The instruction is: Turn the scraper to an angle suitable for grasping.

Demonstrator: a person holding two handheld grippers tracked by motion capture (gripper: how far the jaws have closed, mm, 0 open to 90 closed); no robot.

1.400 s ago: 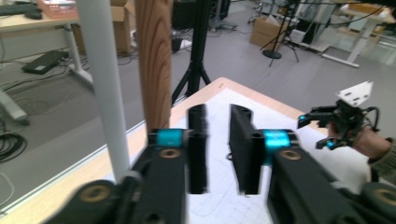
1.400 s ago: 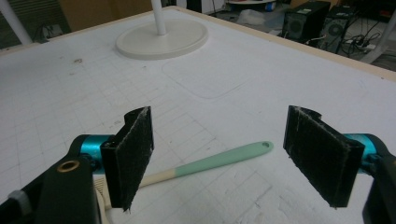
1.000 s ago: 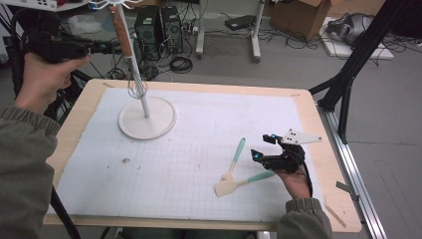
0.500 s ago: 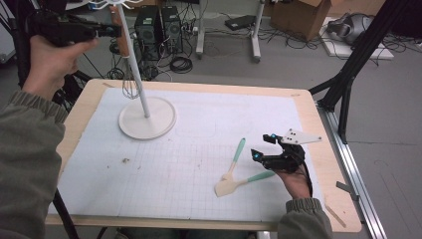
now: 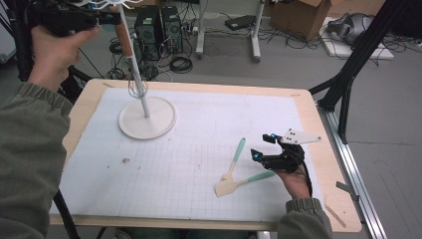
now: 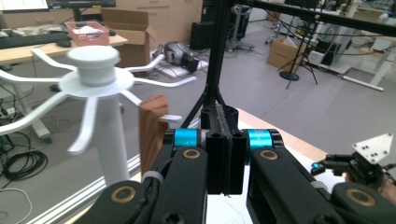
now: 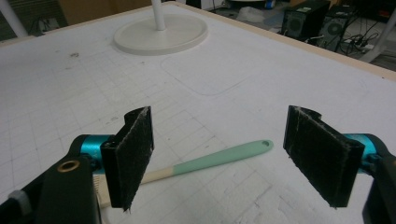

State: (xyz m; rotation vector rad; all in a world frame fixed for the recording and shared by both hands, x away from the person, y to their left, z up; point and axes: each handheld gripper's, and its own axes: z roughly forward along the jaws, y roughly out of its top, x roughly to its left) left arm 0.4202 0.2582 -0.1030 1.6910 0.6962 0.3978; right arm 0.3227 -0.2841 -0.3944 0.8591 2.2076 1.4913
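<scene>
Fingers: left gripper pads pressing together on nothing, upper left of high view; right gripper jaws gaping, empty | Progress: wooden-handled wire whisk hanging on white hook stand; two mint-handled spatulas lying lower right, seemingly waiting | Look: slim, pale blades, crossing.

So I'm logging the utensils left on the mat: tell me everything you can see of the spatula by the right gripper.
The spatula lies flat on the white gridded mat, near the table's front edge. It has a flat pale wooden-looking blade, a light stem and a mint-green handle with a small hole at its end. The handle points toward the right gripper, whose open jaws straddle it without touching. Its blade sits against the head of a second mint-handled utensil.
</scene>
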